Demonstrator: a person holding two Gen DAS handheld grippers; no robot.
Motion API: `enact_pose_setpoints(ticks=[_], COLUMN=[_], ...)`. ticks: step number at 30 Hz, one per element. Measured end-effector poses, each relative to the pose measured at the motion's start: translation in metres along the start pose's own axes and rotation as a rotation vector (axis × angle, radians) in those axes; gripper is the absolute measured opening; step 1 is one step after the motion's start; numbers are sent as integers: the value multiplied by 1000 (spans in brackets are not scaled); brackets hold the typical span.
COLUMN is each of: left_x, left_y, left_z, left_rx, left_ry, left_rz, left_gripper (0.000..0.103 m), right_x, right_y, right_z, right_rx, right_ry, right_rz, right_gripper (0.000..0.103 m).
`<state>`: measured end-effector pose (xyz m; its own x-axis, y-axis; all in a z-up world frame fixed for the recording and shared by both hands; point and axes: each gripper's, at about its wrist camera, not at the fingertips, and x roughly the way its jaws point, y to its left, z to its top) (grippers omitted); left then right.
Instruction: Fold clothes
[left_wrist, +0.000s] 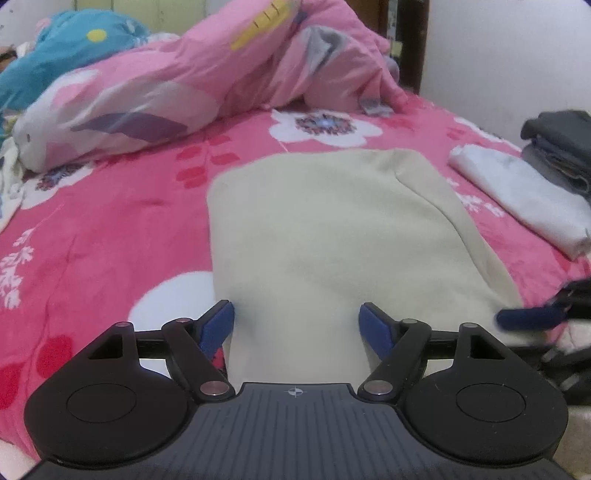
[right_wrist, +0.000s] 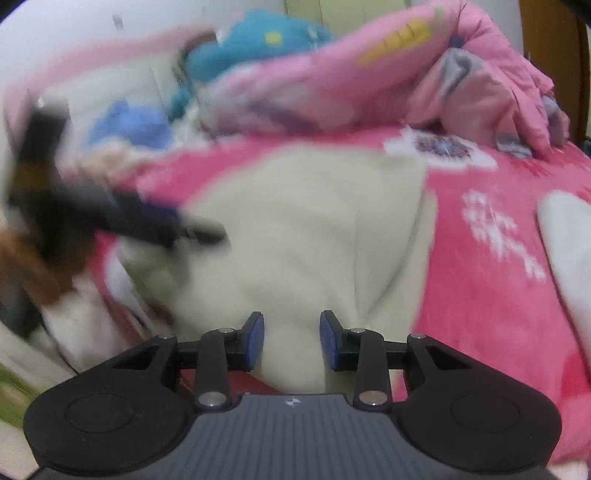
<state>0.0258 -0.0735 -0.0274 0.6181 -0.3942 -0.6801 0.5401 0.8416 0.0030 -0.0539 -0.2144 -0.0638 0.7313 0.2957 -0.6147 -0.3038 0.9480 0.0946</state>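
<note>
lying flat on the pink bedsheet (left_wrist: 110, 229): cream garment (left_wrist: 325, 229), folded | left gripper (left_wrist: 296, 326) fingers spread wide over its near edge, not gripping | right gripper (right_wrist: 291, 339) fingers partly apart, cloth between, pads clear | white folded cloth (left_wrist: 517, 192) right of it

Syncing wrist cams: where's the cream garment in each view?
Left wrist: cream garment fills the centre, running down between the open jaws; folded white cloth to its right.
Right wrist: cream garment centre, slightly left, reaching down between the jaws.
Shared landmark: white flower print on the pink sheet beyond it.
</note>
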Motion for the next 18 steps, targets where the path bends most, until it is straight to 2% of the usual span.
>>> enact_pose_setpoints(ticks=[6, 9, 12, 14, 18], left_x=[0, 1, 0, 0, -1], left_y=[-5, -7, -12, -15, -21], left_z=[5, 7, 7, 6, 7], left_rx=[12, 12, 19, 34, 59], left_ry=[23, 34, 37, 33, 29], left_rz=[38, 52, 67, 89, 117], left_gripper=[76, 76, 76, 76, 76], right_x=[-14, -22, -8, -2, -14], right_y=[6, 6, 1, -4, -6], right_z=[11, 13, 5, 1, 19], right_rx=[16, 30, 49, 76, 86], right_ry=[-57, -111, -56, -53, -101], right_rz=[-34, -16, -21, -8, -13], right_gripper=[36, 36, 35, 36, 36])
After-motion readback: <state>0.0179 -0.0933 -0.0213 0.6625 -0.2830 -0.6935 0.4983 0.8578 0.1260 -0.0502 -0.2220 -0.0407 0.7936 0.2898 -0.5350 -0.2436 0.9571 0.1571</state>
